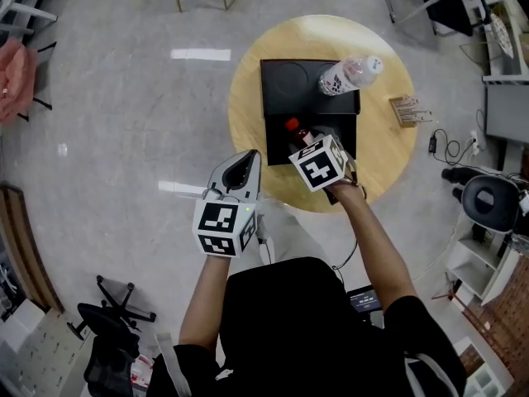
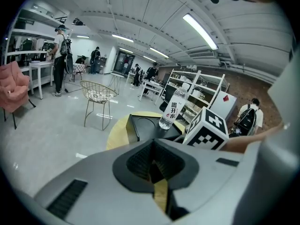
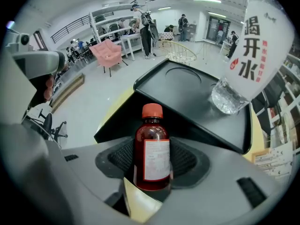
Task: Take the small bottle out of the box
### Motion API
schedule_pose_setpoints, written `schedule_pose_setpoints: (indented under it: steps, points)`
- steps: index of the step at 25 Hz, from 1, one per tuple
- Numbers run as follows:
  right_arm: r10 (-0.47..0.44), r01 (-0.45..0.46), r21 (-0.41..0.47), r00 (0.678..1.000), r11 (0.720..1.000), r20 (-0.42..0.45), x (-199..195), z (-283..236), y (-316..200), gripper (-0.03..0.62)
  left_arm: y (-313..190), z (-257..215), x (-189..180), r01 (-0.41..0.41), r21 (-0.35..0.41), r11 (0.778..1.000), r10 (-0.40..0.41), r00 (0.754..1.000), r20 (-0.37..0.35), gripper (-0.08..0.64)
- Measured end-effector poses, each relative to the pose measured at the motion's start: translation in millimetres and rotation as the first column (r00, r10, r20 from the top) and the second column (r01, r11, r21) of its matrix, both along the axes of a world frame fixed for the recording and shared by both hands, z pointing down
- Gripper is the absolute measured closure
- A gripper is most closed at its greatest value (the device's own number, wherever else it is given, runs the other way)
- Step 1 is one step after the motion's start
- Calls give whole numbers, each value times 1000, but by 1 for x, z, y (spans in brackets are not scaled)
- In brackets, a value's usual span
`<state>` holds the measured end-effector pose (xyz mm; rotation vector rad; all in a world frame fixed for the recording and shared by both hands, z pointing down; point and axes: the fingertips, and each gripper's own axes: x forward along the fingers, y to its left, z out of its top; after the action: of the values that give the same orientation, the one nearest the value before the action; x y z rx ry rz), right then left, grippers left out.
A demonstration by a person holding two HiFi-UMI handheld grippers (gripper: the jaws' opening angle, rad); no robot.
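Observation:
My right gripper [image 1: 304, 141] is shut on the small bottle [image 1: 294, 130], a brown-red bottle with a red cap and a white label [image 3: 152, 149]. The bottle stands upright between the jaws, over the near part of the open black box [image 1: 335, 126]. In the right gripper view the box's dark opening [image 3: 187, 125] lies just behind the bottle, and yellow tabletop shows under its base. My left gripper [image 1: 245, 165] hangs off the table's near left edge. Its jaws [image 2: 152, 165] stand together with nothing between them.
A clear water bottle [image 1: 350, 74] stands on the box's flat black lid [image 1: 285, 81]. The box sits on a round wooden table [image 1: 248, 98], with a small wooden rack [image 1: 409, 110] at its right. A wire chair [image 2: 98, 97] and people stand further off.

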<state>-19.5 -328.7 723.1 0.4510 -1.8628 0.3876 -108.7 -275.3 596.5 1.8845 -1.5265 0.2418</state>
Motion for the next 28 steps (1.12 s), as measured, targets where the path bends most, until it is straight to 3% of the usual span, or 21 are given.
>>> schedule_pose_setpoints:
  steps: [10,28]
  points:
    - [133,-142,51,979,989,154,-3,-53,9,374,15,-28,4,-38,44,998,39,999,-23,549]
    - [152,-265,241,903,934,402,-11,-192,48,374,64,-104,25,-151,176,973,154,988,1,549]
